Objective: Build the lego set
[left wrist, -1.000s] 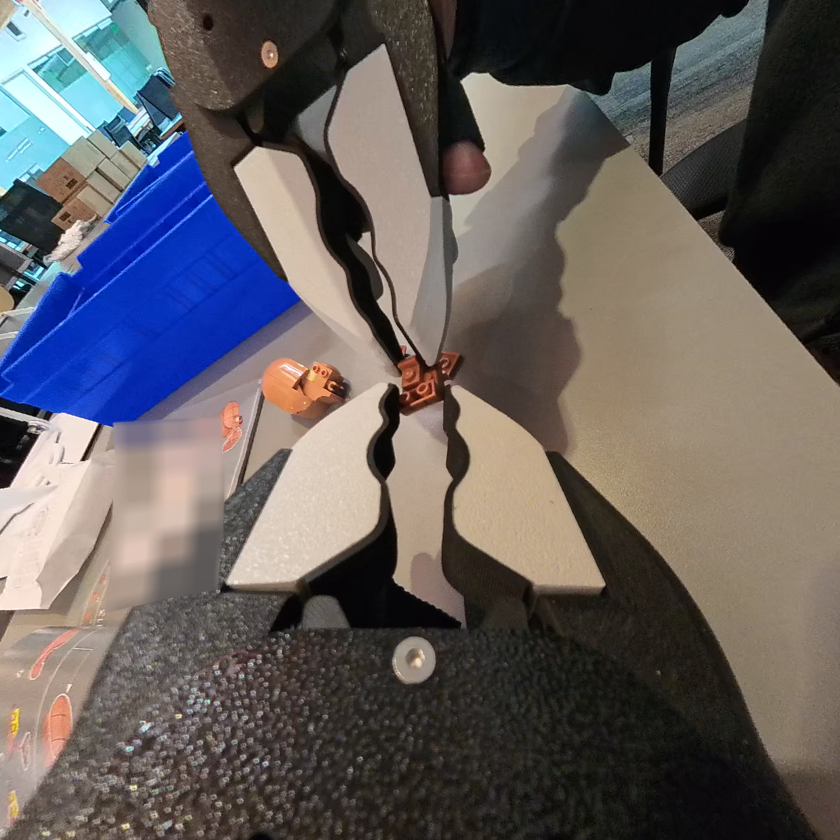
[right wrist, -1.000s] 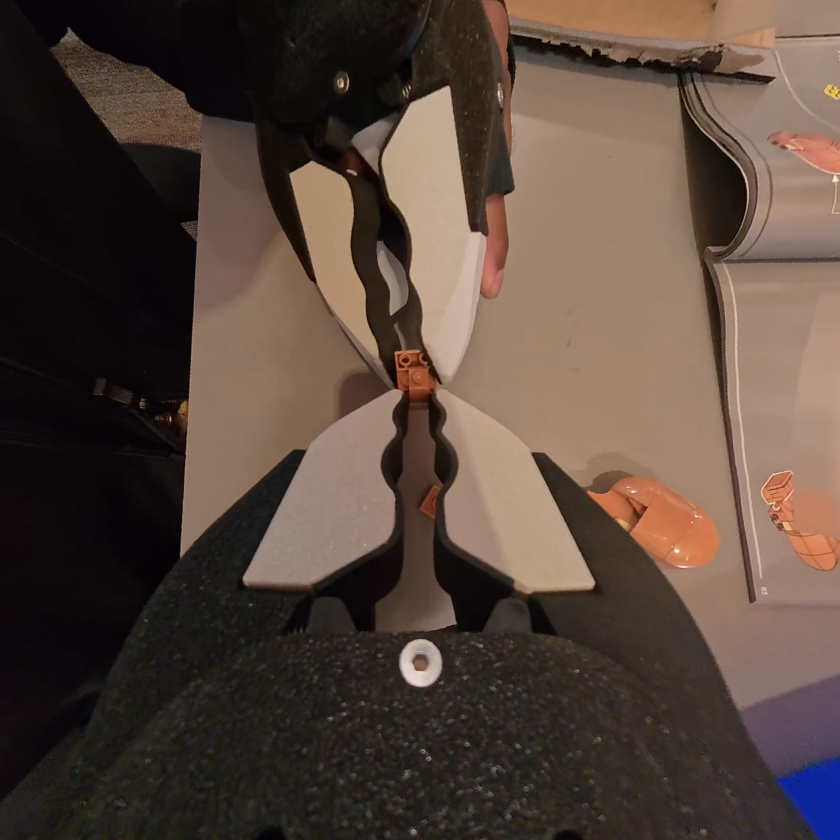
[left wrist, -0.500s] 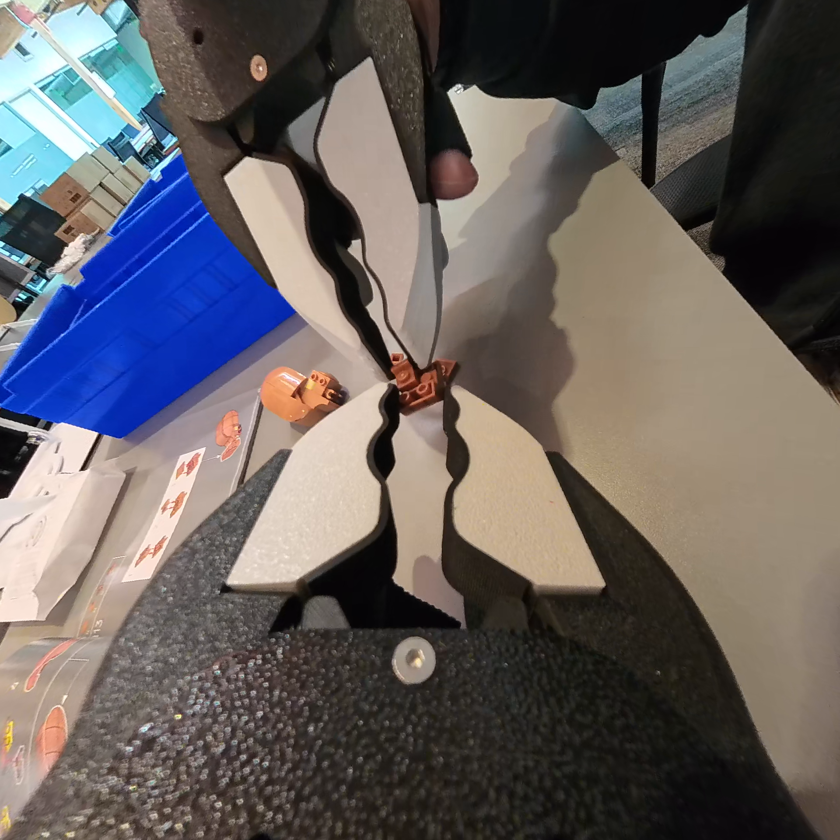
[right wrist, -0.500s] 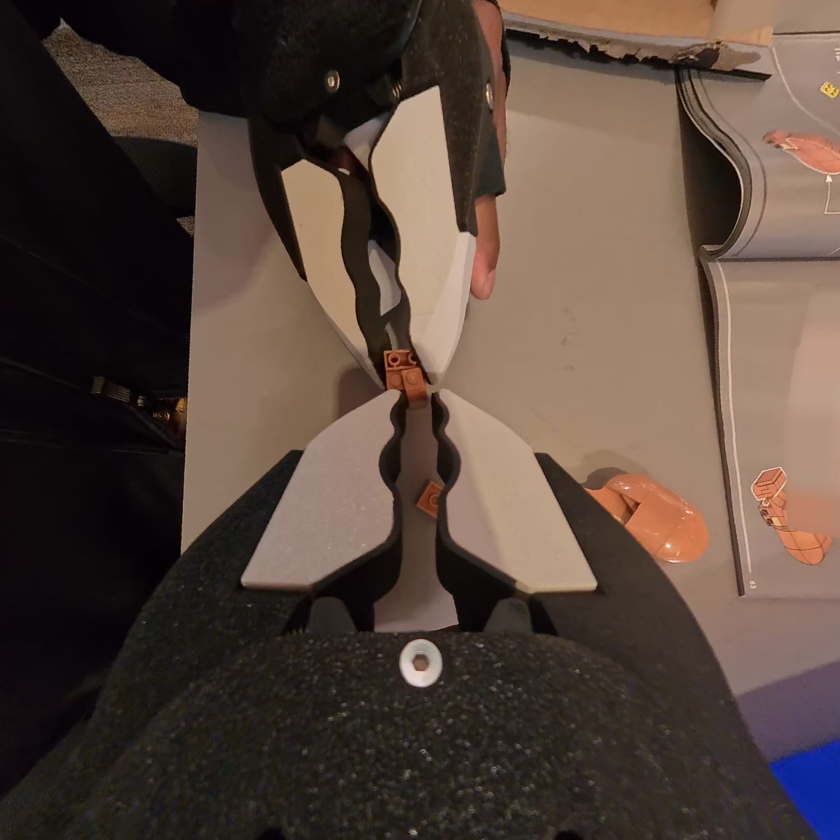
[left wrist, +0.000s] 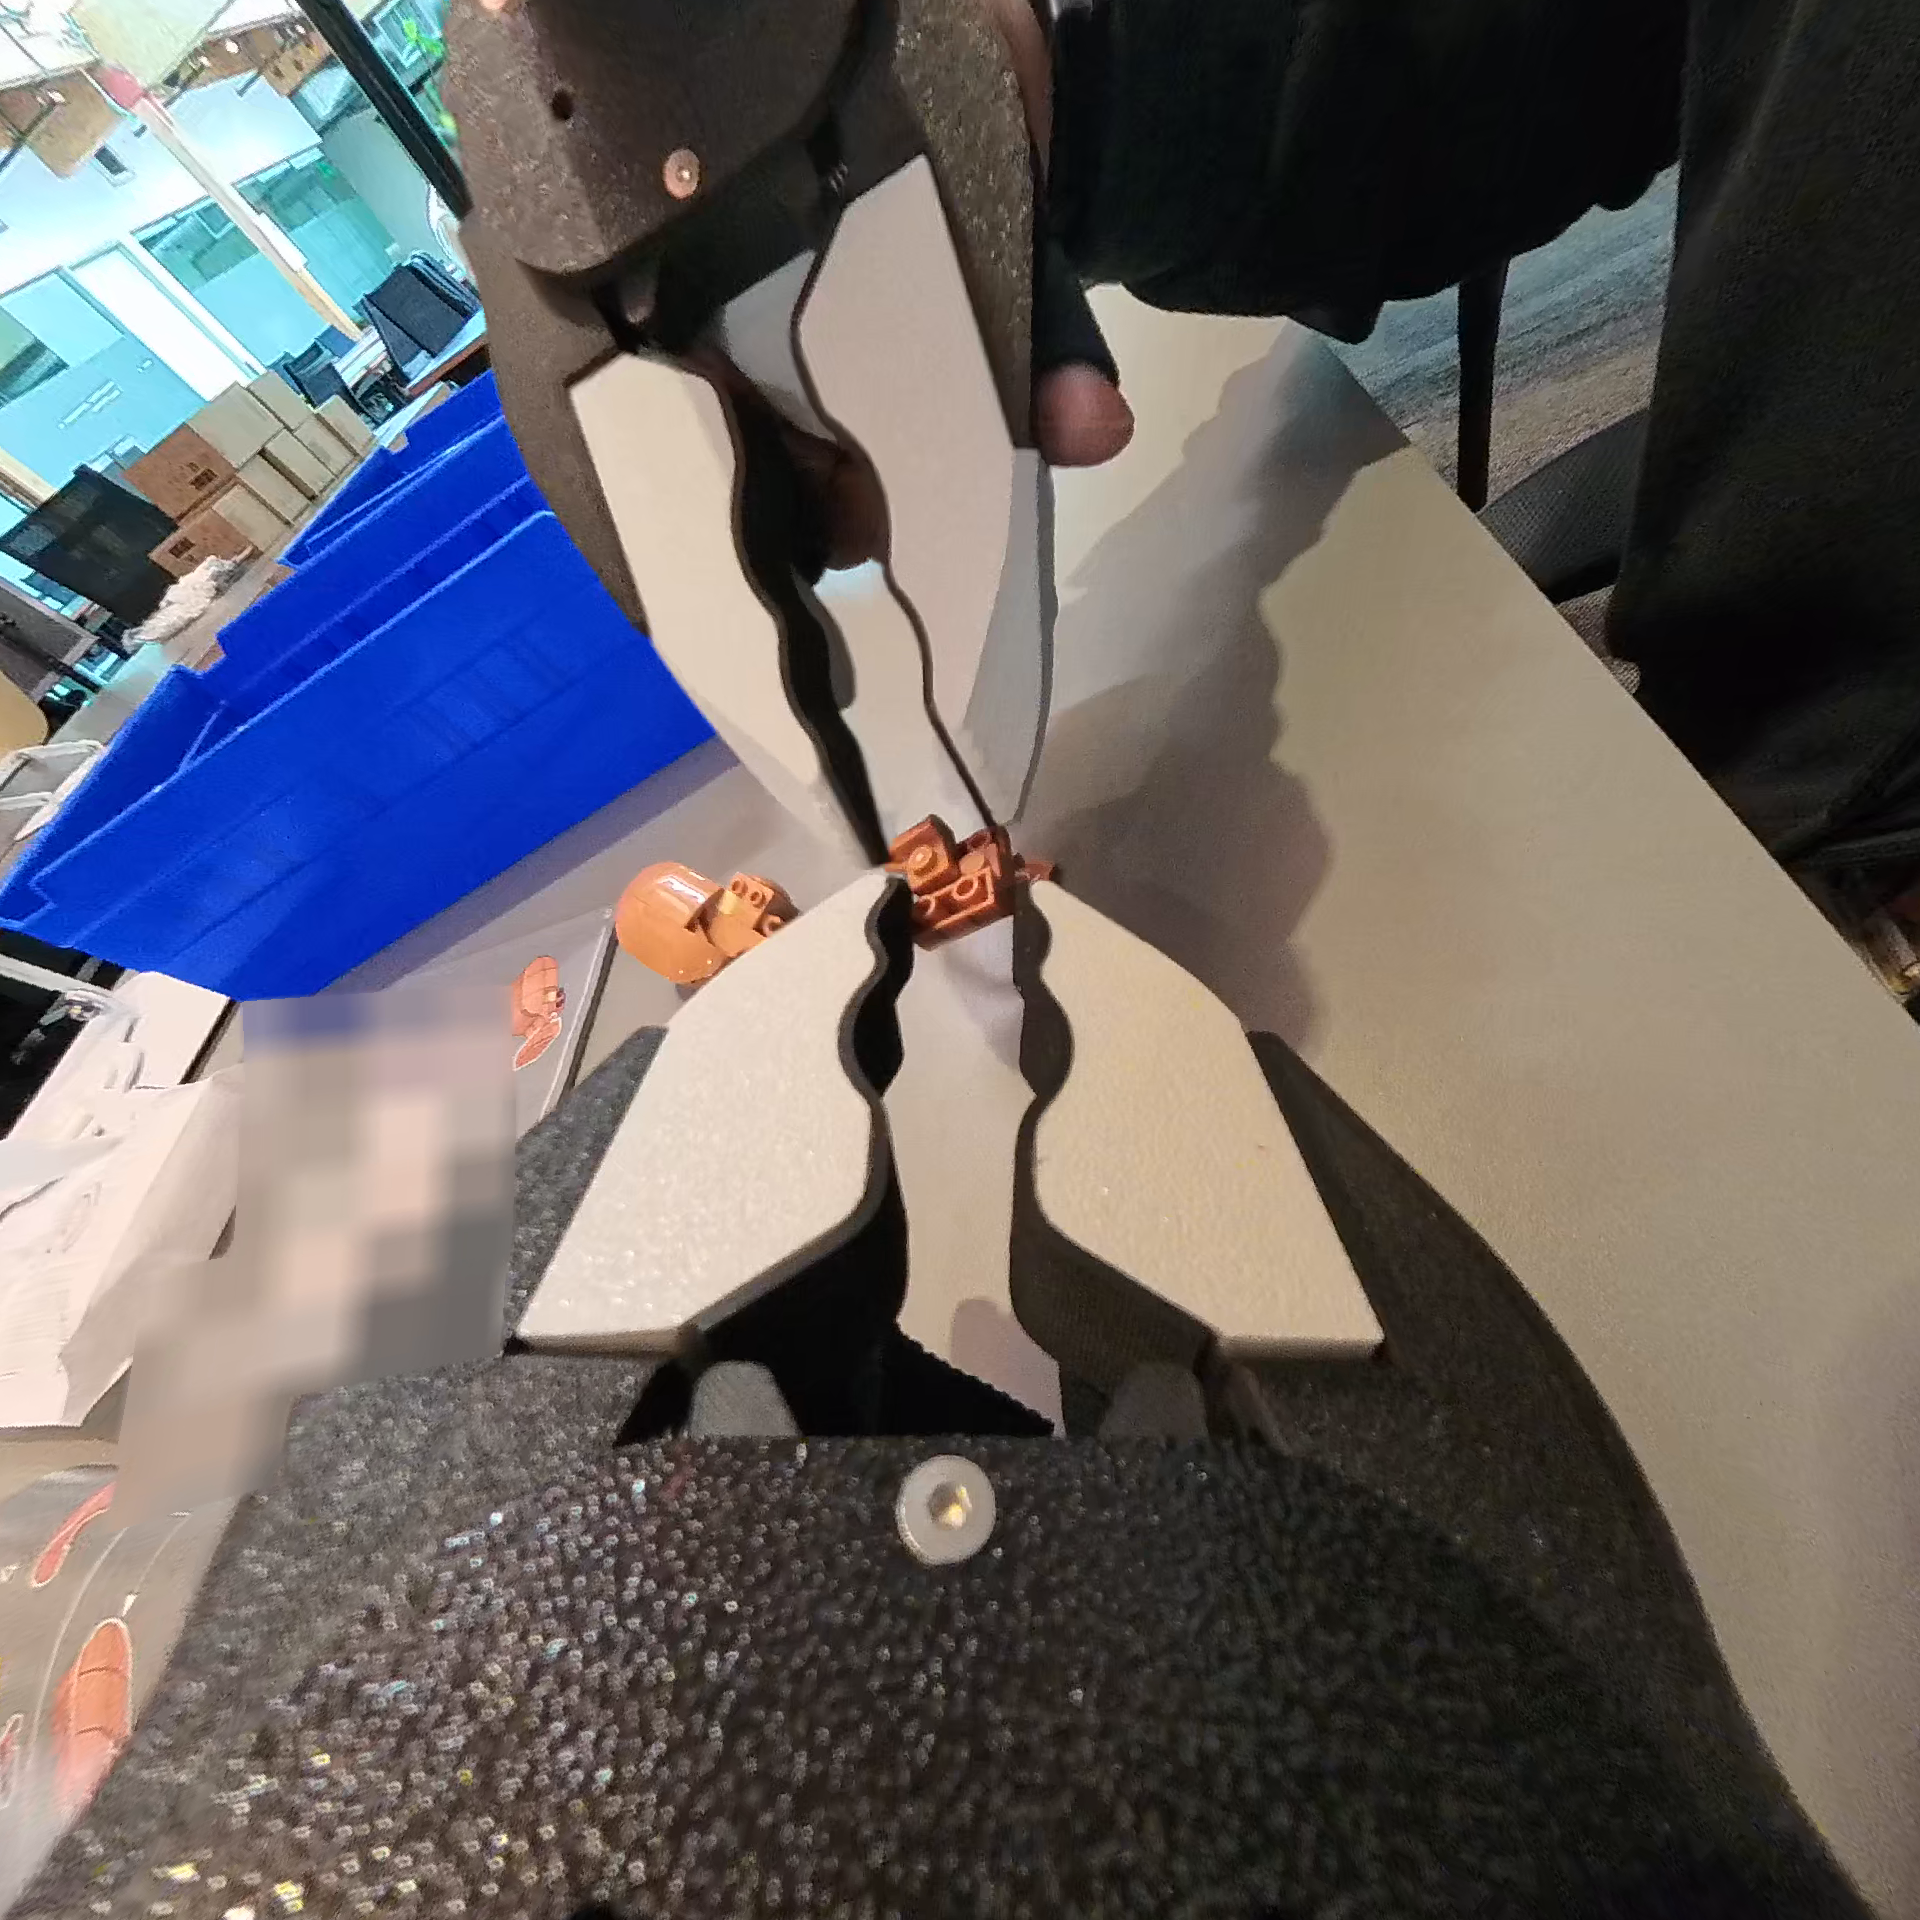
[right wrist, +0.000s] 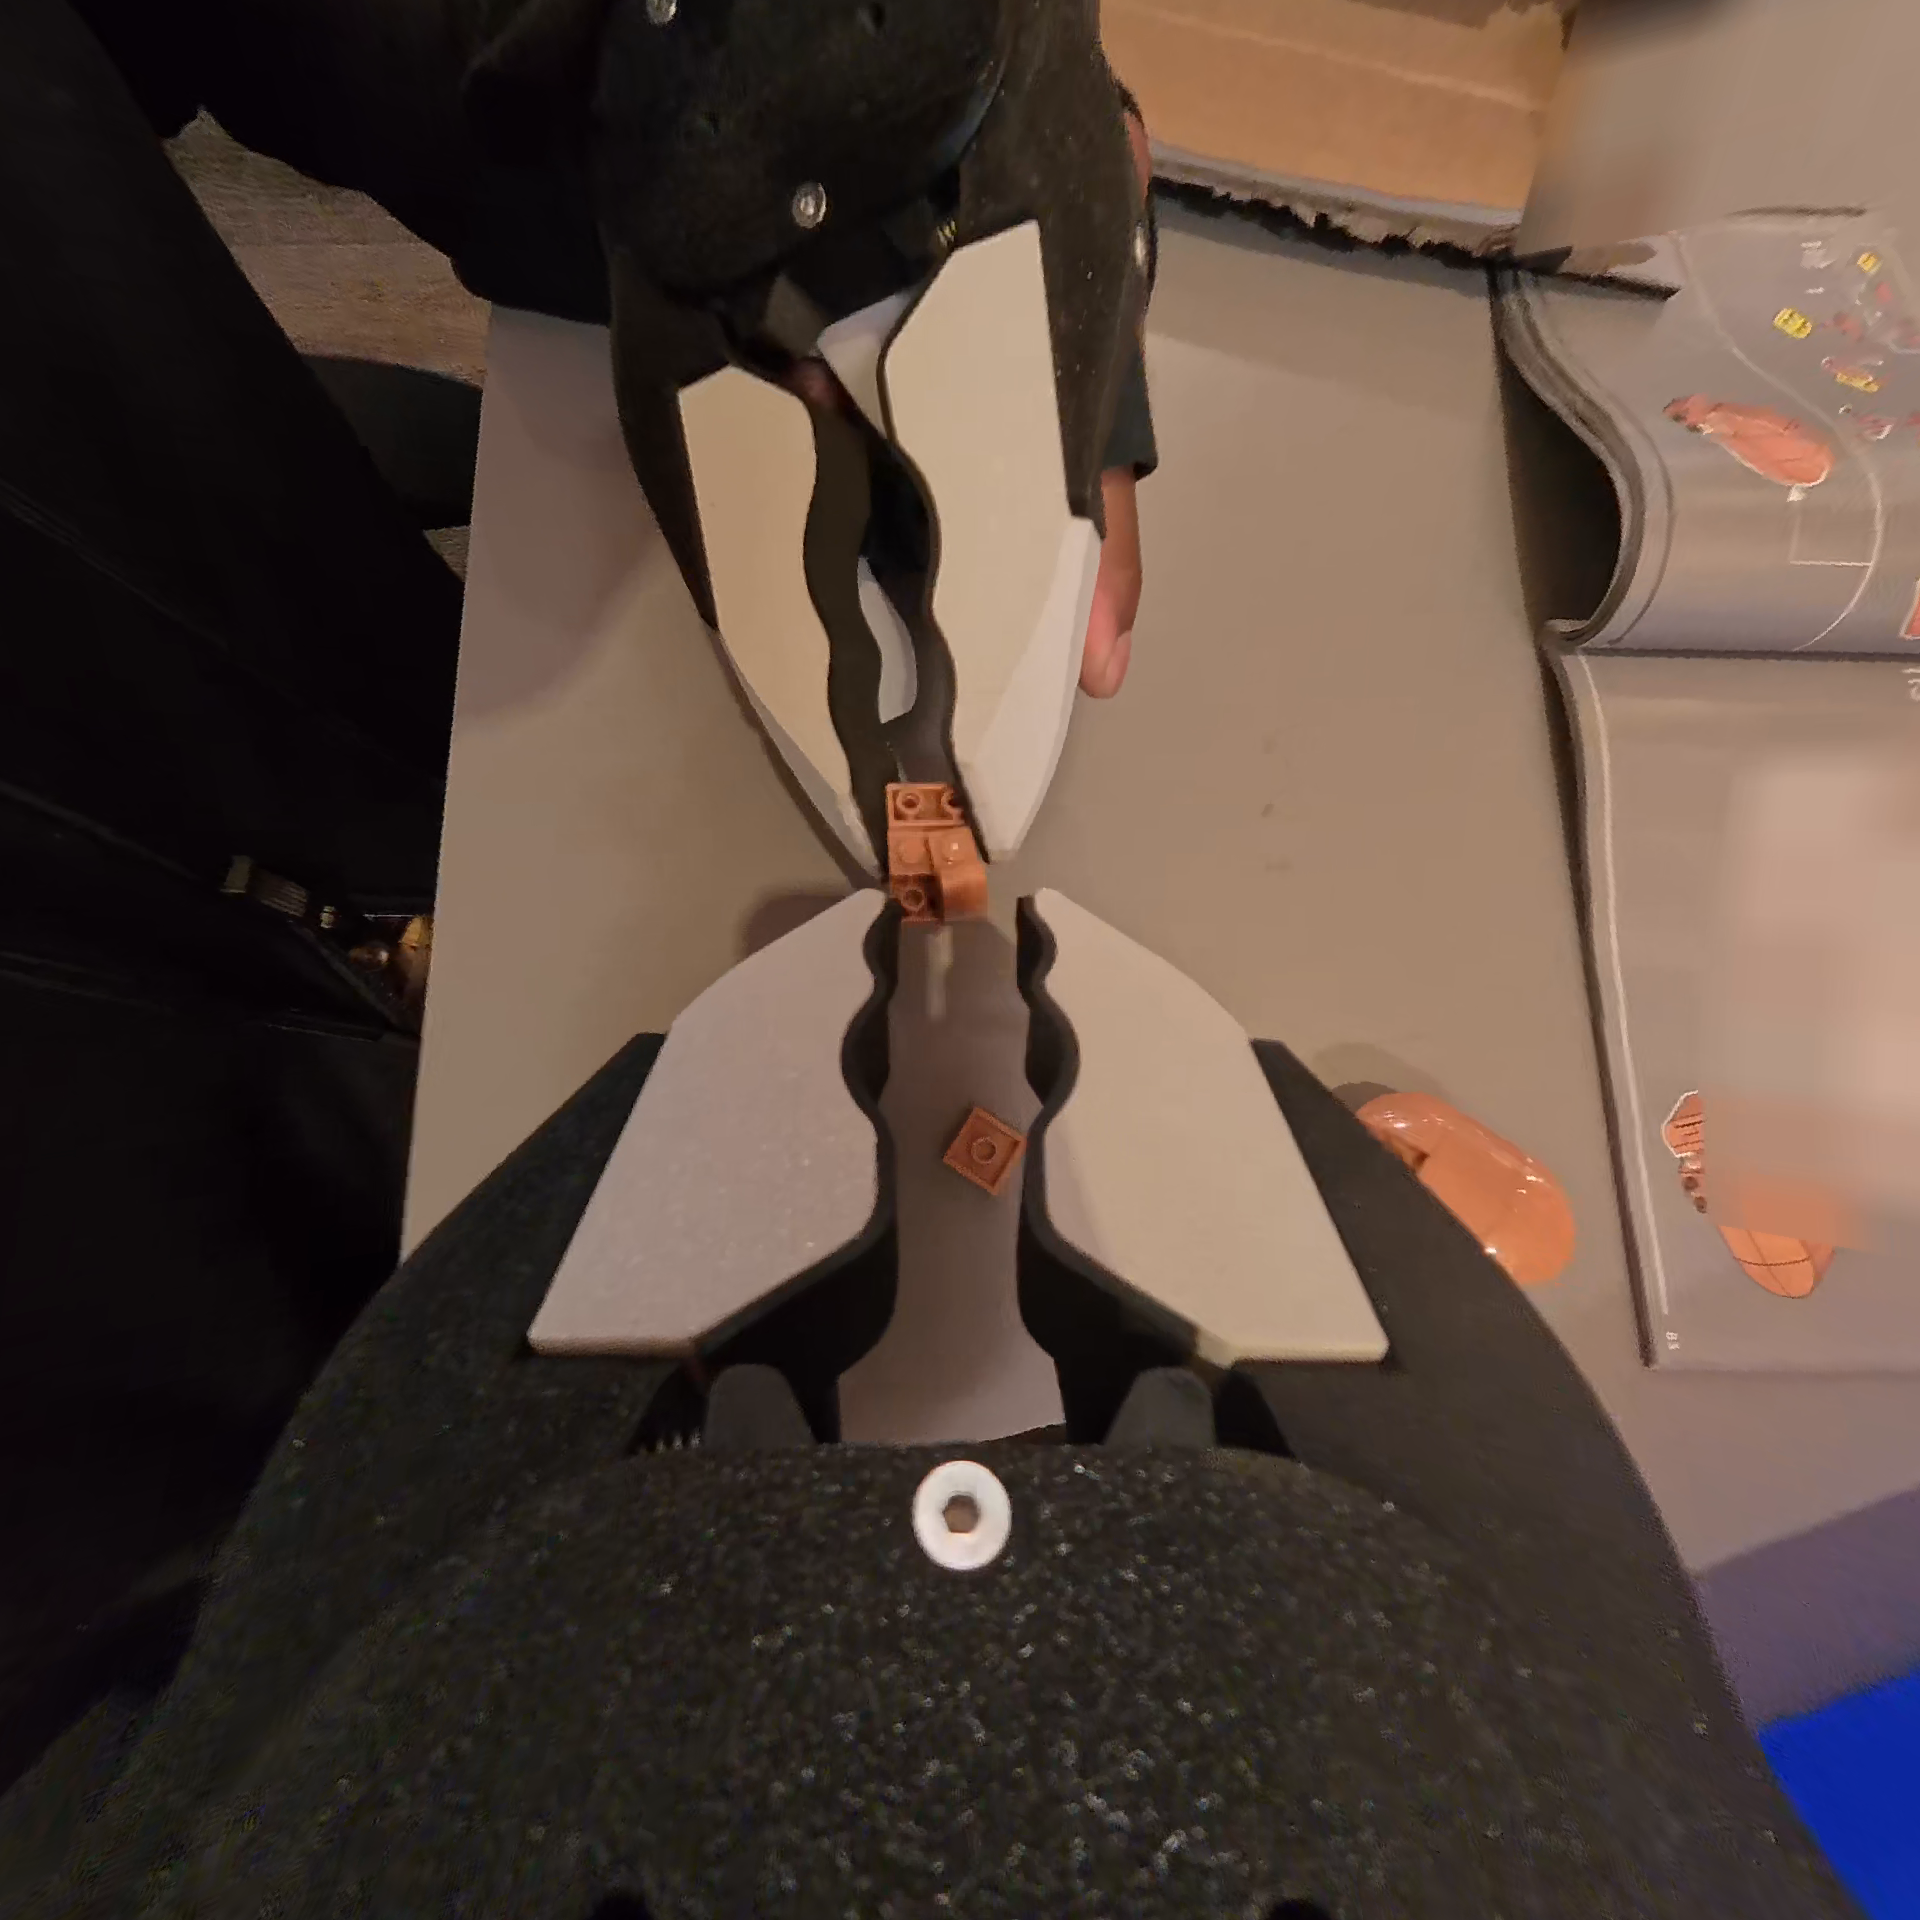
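The left gripper (left wrist: 956, 888) is squeezed tight on the brown lego piece (left wrist: 951, 883) and holds it up over the grey table (left wrist: 1455, 935). The right gripper (right wrist: 951, 904) has its fingers apart. The piece sits between its tips and looks to touch only one. The piece's long side runs from one gripper to the other, bumps up. A small brown square (right wrist: 984, 1151) lies below. A round orange lego model (right wrist: 1475, 1184) and a booklet (right wrist: 1714, 935) lie to one side. The table edge is close on the other side.

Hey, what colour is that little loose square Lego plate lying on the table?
Reddish brown; the loose square plate shows best in the right wrist view.
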